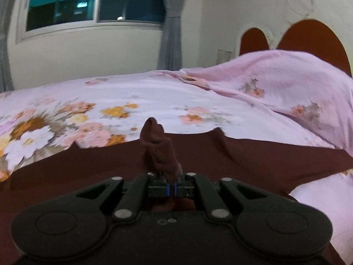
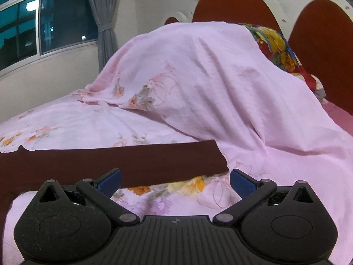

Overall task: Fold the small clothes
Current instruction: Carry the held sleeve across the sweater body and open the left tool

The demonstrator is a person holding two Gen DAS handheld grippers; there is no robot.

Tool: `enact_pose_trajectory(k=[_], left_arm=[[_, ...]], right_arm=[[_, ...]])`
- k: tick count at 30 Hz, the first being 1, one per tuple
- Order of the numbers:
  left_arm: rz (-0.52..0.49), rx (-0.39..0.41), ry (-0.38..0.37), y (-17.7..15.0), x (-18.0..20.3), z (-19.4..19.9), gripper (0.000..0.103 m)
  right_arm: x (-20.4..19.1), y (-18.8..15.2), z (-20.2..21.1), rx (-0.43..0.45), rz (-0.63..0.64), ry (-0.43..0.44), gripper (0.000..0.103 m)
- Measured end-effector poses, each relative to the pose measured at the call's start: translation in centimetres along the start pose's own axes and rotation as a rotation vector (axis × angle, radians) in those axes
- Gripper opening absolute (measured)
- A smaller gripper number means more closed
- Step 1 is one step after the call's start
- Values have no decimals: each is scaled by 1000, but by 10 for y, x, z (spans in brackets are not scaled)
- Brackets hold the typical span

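We hold our left gripper (image 1: 171,184) clenched on a bunched corner of the maroon garment (image 1: 198,154), and the pinched cloth stands up in a small peak just ahead of the closed jaws. The rest of the garment lies spread flat across the floral pink bedsheet (image 1: 136,92), running from one side of the left wrist view to the other.

Our right gripper (image 2: 175,182) is released, its blue pads (image 2: 242,184) standing wide apart with nothing between them. It hangs low over the sheet at the near edge of the maroon garment (image 2: 132,161), whose squared end lies just ahead of the left-hand pad; we cannot tell whether that pad touches the cloth.

Behind the garment, the pink sheet rises in a draped mound (image 2: 209,77) against the red-brown headboard (image 2: 231,4). A brightly patterned cushion (image 2: 275,46) shows at the top of the mound. A window (image 1: 88,2) with grey curtains (image 1: 171,22) stands in the wall beyond the bed.
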State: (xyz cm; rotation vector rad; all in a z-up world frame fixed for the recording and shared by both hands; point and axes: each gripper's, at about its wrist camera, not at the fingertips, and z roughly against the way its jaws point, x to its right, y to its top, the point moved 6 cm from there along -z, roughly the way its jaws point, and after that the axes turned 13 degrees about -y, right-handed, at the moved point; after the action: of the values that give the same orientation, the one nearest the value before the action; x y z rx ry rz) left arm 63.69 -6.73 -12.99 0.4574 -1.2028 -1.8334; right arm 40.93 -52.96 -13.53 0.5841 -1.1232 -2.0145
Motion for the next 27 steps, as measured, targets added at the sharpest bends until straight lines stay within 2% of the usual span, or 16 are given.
enact_pose_trajectory(k=[3, 8, 17, 20, 23, 24, 25, 26, 27], left_arm=[[-7, -15, -30, 3, 12, -7, 2], [-39, -39, -37, 5, 26, -26, 2], [-114, -173, 3, -21, 44, -63, 3], [-118, -197, 7, -29, 48, -70, 6], [-98, -190, 4, -30, 50, -73, 21], [-97, -191, -1, -29, 53, -75, 32], [-105, -194, -8, -29, 56, -77, 52], [-115, -198, -12, -30, 61, -79, 57], [-123, -199, -24, -30, 65, -81, 58]], right_arm=[[7, -4, -1, -5, -14, -9, 103], [18, -9, -6, -18, -35, -18, 103], [35, -17, -14, -33, -53, -24, 103], [38, -20, -15, -37, -57, -23, 103], [40, -23, -16, -43, -65, -25, 103], [41, -23, -17, -46, -66, -24, 103], [41, -24, -17, -46, -66, -24, 103], [41, -24, -17, -46, -67, -25, 103], [41, -24, -17, -46, -68, -24, 103]])
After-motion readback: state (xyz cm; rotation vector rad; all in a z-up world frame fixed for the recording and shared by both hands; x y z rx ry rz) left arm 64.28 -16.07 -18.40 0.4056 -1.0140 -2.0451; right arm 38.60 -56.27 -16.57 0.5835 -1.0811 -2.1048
